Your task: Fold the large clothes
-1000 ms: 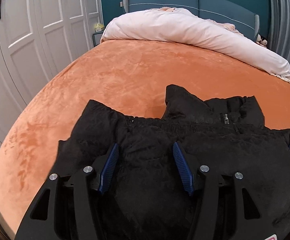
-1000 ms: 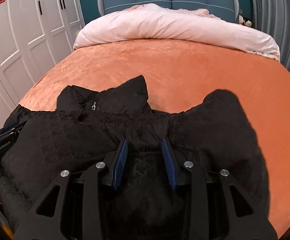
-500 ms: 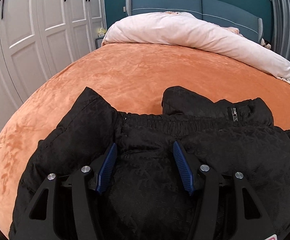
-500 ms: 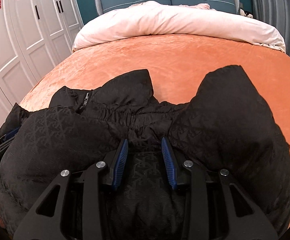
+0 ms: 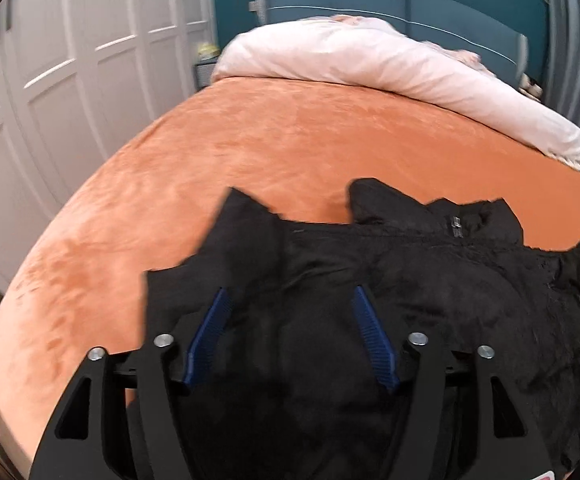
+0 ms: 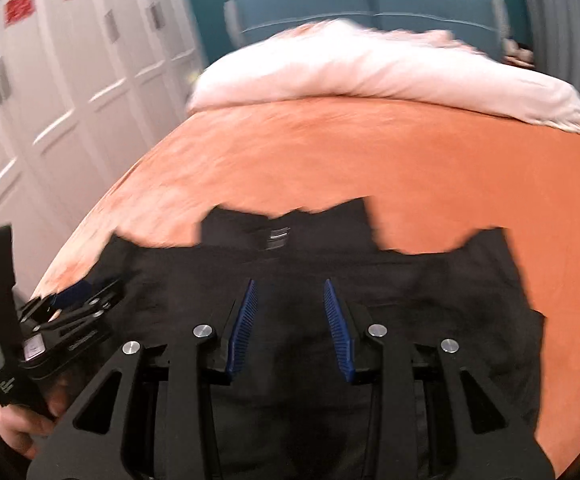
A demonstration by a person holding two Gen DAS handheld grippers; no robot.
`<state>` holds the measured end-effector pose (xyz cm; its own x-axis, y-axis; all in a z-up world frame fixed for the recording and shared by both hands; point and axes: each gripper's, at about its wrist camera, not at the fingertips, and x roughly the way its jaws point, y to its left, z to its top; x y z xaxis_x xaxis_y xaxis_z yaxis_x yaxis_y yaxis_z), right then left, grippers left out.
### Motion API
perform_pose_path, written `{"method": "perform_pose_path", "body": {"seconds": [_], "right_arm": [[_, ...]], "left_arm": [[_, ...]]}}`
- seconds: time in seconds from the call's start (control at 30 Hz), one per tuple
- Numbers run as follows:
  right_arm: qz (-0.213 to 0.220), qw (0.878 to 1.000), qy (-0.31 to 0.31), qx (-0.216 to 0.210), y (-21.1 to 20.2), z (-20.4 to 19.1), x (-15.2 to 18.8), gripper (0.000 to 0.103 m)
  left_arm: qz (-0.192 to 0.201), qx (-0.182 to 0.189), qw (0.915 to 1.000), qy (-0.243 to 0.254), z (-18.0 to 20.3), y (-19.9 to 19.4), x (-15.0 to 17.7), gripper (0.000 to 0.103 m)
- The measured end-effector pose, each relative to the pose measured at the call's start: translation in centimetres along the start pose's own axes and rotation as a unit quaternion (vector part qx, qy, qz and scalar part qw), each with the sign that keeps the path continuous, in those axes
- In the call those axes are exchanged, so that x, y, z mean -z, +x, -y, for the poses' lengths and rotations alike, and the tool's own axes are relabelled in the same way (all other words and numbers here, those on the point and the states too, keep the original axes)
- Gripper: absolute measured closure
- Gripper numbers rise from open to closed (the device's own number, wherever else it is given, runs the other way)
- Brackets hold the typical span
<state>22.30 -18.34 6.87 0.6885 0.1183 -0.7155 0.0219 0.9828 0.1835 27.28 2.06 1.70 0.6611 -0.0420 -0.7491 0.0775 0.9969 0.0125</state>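
Note:
A black puffy jacket (image 5: pixel 430 280) lies bunched on the orange bed (image 5: pixel 290 140), its collar and zip pull pointing toward the pillows. My left gripper (image 5: pixel 290 292) hovers over the jacket's left part; its jaws are opening, with a mound of black fabric between the blue pads. My right gripper (image 6: pixel 290 284) is shut on a thick fold of the jacket (image 6: pixel 430 280) near its middle. In the right wrist view the left gripper (image 6: pixel 70 296) shows at the left edge, held by a hand (image 6: pixel 18 432). Both views are blurred by motion.
A pale pink duvet (image 5: pixel 370 64) is rolled up at the head of the bed before a blue headboard (image 5: pixel 370 4). White wardrobe doors (image 5: pixel 70 80) stand along the left side. Orange bedspread stretches between the jacket and the duvet.
Both grippers pushed the jacket out toward the pillows, then drew back and up with it. The left jaws now stand wider apart. The left gripper shows more fully in the right wrist view.

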Motion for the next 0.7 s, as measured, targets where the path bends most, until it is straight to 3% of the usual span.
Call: {"method": "perform_pose_path", "body": {"seconds": [0.17,0.27,0.47,0.7], "right_arm": [[-0.099,0.995,-0.019,0.012,6.1,-2.9,1.9,0.068],[-0.095,0.995,-0.028,0.023,7.3,-3.2,3.1,0.067],[-0.081,0.995,-0.047,0.04,8.7,-3.8,4.9,0.067],[-0.081,0.995,-0.052,0.04,7.8,-3.7,4.5,0.067]], "left_arm": [[-0.041,-0.031,0.9986,-0.011,-2.6,1.5,1.1,0.038],[-0.038,-0.031,0.9988,0.008,-3.0,2.5,2.5,0.034],[-0.014,-0.01,0.9998,-0.01,-3.7,3.6,4.3,0.033],[-0.026,-0.013,0.9996,-0.006,-3.5,3.7,3.8,0.033]]}}
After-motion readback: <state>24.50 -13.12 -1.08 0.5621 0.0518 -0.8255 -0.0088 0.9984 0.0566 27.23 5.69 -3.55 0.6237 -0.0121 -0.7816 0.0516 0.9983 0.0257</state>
